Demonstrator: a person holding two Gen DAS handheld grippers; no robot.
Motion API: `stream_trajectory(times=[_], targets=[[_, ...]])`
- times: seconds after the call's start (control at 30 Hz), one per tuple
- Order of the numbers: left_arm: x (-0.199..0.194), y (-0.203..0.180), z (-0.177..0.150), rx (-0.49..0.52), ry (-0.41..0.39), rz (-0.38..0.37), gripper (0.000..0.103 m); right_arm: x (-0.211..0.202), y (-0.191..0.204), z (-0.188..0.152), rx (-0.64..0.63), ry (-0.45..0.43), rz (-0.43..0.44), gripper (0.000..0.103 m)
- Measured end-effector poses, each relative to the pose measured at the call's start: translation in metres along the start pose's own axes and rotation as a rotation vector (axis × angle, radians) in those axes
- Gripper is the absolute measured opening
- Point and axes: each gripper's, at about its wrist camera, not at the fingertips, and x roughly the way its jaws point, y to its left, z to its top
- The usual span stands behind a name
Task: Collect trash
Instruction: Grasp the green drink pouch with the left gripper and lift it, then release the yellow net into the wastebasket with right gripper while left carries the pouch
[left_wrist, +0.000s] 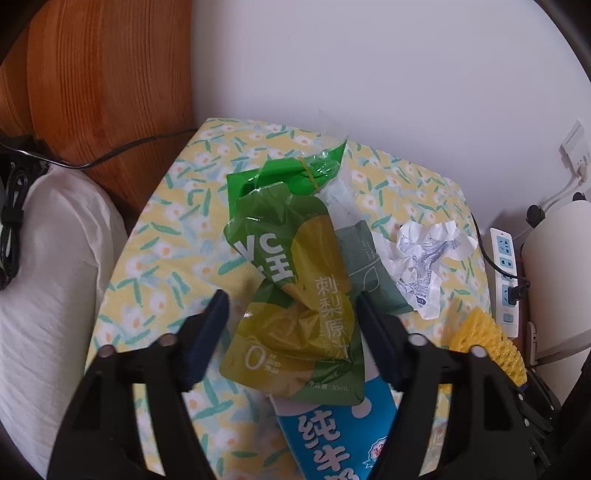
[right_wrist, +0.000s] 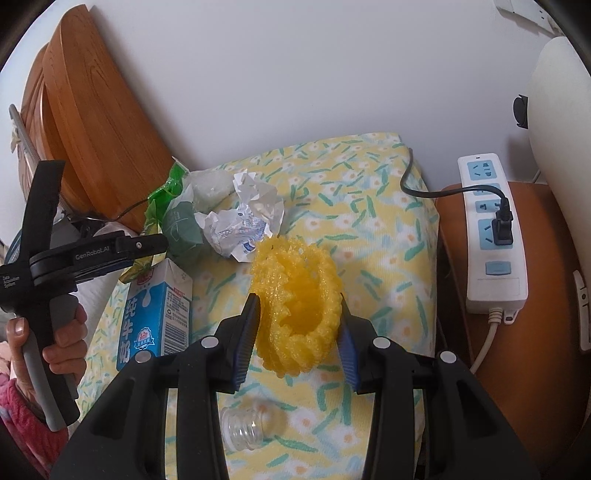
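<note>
The trash lies scattered on a surface covered by a flowered cloth, pushed against a white wall beside a wooden headboard.

In the left wrist view the left hand-held gripper hangs over a green juice pouch at the centre of the frame. Its jaws stand about half apart with the pouch between them; the right pad sits at the pouch's edge, the left pad is clear of it, so nothing is clamped yet. The pouch rests partly on a blue milk carton at the bottom of the frame, with a crumpled white paper to its right.

In the right wrist view the right hand-held gripper is closed partway on a yellow foam fruit net at the centre, both pads against its sides. A small clear bottle lies below it, and a power strip sits at the right.

Risks, as I judge them: the slick, crumpled pouch may slide out of a one-sided pinch or fold away from the pads; closing lower could catch the milk carton too and tip it. The soft net may spring loose if squeezed lightly. The bottle could roll off if the cloth is tugged.
</note>
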Motion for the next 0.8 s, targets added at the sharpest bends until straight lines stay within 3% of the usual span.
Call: stream_trajectory(times=[0.23,0.53,0.8], targets=[[-0.007,0.001,-0.003,0.007,-0.029,0.007,0.061,0.004,0.001,0.000,-0.001,0.007,0.002,0.040],[-0.046,0.000,-0.020,0.020,-0.095,0.001,0.060,-0.009,0.008,-0.002,-0.023,-0.011,0.006,0.040],[-0.108,0.003,-0.066,0.043,-0.175,0.014,0.060,-0.047,0.033,-0.006,-0.077,-0.029,0.026,0.040]])
